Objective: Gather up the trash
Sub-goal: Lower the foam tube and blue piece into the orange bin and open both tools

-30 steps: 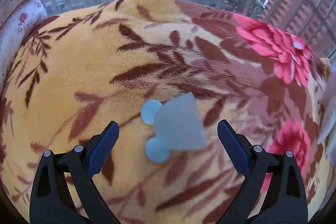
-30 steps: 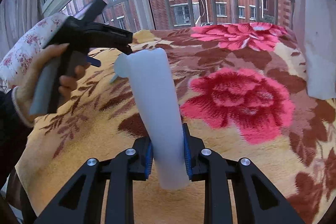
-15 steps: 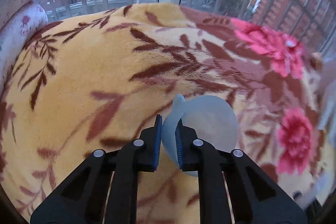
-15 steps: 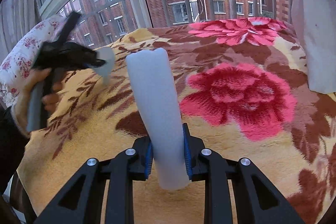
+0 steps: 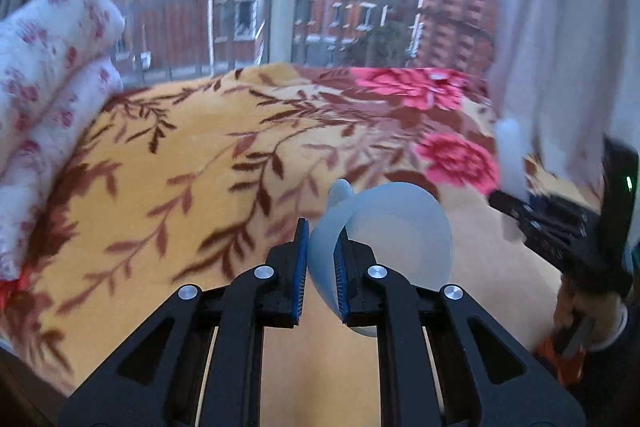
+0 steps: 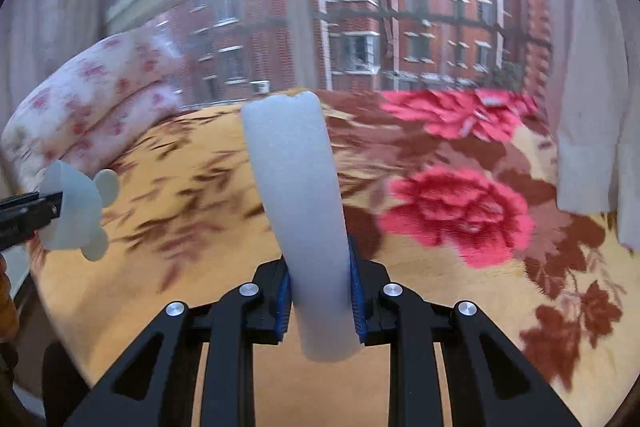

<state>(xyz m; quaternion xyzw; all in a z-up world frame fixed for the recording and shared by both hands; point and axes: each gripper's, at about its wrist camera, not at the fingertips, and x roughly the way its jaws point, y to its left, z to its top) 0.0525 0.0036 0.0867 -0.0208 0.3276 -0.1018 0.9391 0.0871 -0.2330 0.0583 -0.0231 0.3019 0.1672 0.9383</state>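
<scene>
Your left gripper (image 5: 322, 269) is clamped down on a pale blue plastic piece (image 5: 384, 223) — the blue pads pinch one thin curled edge, and the rounded cup-like body bulges out to 2 o'clock of the jaws. It's lifted clear of the blanket (image 5: 192, 163). In the right wrist view the same piece sits at 9 o'clock near the frame edge, with two small round tabs sticking out of it.

Your right gripper (image 6: 320, 291) is squeezed shut on a white foam tube (image 6: 296, 195). It's held near the lower end, so a short stub pokes out below the pads and the long part runs up toward 12 o'clock, leaning slightly left. Top end looks notched. The tube is off the bed too.

From the left wrist view, your right gripper shows at 3 o'clock with the foam tip above it, blurred. The two held items are well apart.

Under both: an orange blanket with brown leaf sprays, big pink flowers (image 6: 460, 211) toward 2 o'clock. Folded white quilt with red floral print (image 5: 44, 95) at 9–10 o'clock. White curtain (image 6: 592, 107) at 3 o'clock, barred window (image 6: 360, 27) and red brick buildings at 12.
</scene>
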